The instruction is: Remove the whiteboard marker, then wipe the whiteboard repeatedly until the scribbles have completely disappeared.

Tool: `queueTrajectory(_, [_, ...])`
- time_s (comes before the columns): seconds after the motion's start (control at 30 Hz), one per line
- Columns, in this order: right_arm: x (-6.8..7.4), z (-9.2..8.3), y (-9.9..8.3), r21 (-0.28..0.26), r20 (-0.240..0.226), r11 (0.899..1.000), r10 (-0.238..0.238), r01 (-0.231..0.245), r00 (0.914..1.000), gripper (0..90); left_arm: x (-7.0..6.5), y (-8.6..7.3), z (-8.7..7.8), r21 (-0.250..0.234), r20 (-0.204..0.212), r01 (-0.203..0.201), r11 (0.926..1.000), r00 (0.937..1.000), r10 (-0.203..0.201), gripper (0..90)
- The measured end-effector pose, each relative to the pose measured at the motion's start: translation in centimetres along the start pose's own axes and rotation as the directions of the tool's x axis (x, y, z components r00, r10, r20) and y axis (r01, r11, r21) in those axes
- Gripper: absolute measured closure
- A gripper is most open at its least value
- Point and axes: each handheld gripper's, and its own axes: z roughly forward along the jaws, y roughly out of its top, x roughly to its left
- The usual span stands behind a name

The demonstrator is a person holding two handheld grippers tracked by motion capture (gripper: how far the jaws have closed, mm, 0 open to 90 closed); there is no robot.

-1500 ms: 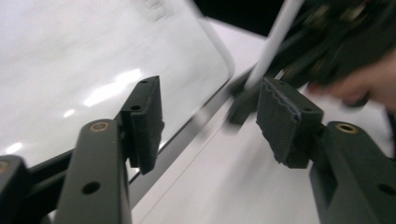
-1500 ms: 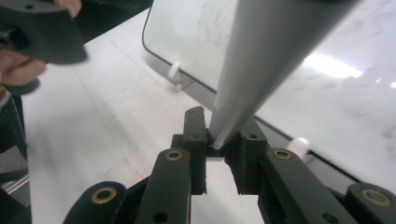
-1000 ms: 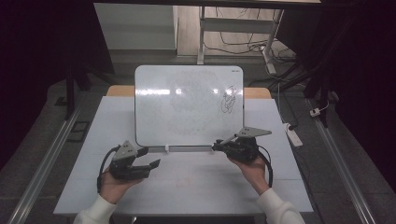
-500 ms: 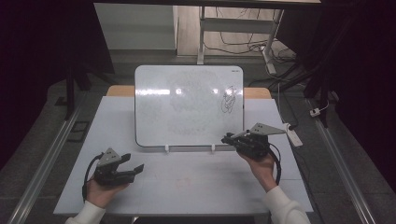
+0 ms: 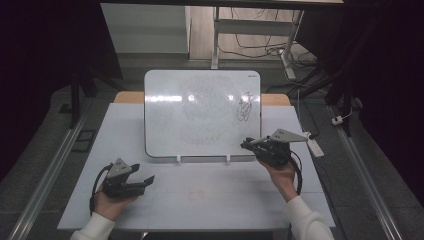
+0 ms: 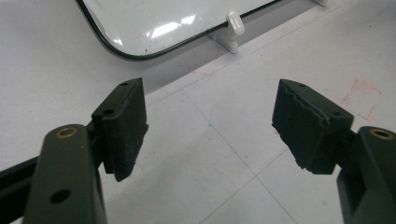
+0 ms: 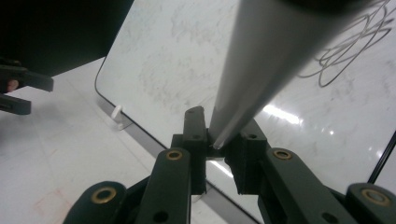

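my right gripper [image 5: 248, 145] is clamped on a grey marker [image 7: 261, 70], jaws closed tight round its lower end, at the lower right corner of the whiteboard [image 5: 200, 112]. the marker's tip end is out of frame in the right gripper view, so i can't tell whether it touches the board. my left gripper [image 6: 208, 123] sits below the whiteboard's lower left corner, well apart from it, low over the table [image 5: 210, 200]. its jaws have just been opening and now stand wide with nothing between them, just bare table showing through.

the whiteboard stands tilted back on two small white clips [image 5: 178, 159] at its bottom edge, in the middle of the table. a black scribble [image 5: 245, 106] sits near its right edge; the rest is smeared grey with ceiling-light glare. the table is pale white with thin seam lines and faint red marks [image 6: 359, 100] below the board. a wooden strip [image 5: 122, 97] peeks out behind the board at both sides. right of the board a small white device [image 5: 316, 147] lies at the table edge. beyond the board: grey floor, metal rails [image 5: 47, 170] along both sides, a white table frame [image 5: 216, 35] and loose cables [image 5: 260, 47], dark surroundings.
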Motion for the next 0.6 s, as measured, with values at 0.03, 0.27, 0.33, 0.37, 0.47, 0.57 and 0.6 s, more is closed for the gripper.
queueTrajectory(0.03, [-0.2, 0.0, 0.2, -0.005, 0.006, 1.000, -0.004, 0.004, 1.0000, 77.3, 0.0, 0.0, 0.0, 0.001, -0.001, -0.002, 1.0000, 1.0000, 0.002, 27.1])
queueTrajectory(0.27, [-2.6, 0.8, 2.6, -0.072, 0.067, 0.997, -0.014, 0.019, 0.9977, 77.3, -0.1, 0.1, 0.2, 0.010, 0.005, -0.009, 0.9999, 0.9999, 0.009, 26.8])
queueTrajectory(0.33, [-3.6, 1.3, 3.3, -0.078, 0.099, 0.996, -0.025, 0.033, 0.9948, 77.3, -0.2, 0.1, 0.3, 0.017, 0.007, -0.015, 0.9997, 0.9999, 0.015, 26.6])
queueTrajectory(0.37, [-4.2, 1.5, 3.7, -0.081, 0.115, 0.996, -0.023, 0.032, 0.9931, 77.3, -0.2, 0.1, 0.3, 0.017, 0.007, -0.015, 0.9997, 0.9999, 0.015, 26.6])
queueTrajectory(0.47, [-6.1, 2.1, 4.6, -0.105, 0.149, 0.994, 0.010, 0.005, 0.9888, 77.3, -0.1, 0.1, 0.2, 0.014, 0.010, -0.014, 0.9998, 0.9999, 0.014, 26.7])
queueTrajectory(0.57, [-7.4, 2.9, 4.9, -0.110, 0.170, 0.994, 0.034, -0.015, 0.9849, 77.3, -0.1, 0.0, 0.2, 0.015, 0.005, -0.009, 0.9998, 0.9999, 0.009, 26.8])
queueTrajectory(0.6, [-7.6, 3.2, 4.8, -0.103, 0.174, 0.995, 0.038, -0.020, 0.9841, 77.3, -0.1, 0.0, 0.2, 0.015, 0.005, -0.009, 0.9998, 0.9999, 0.009, 26.8])
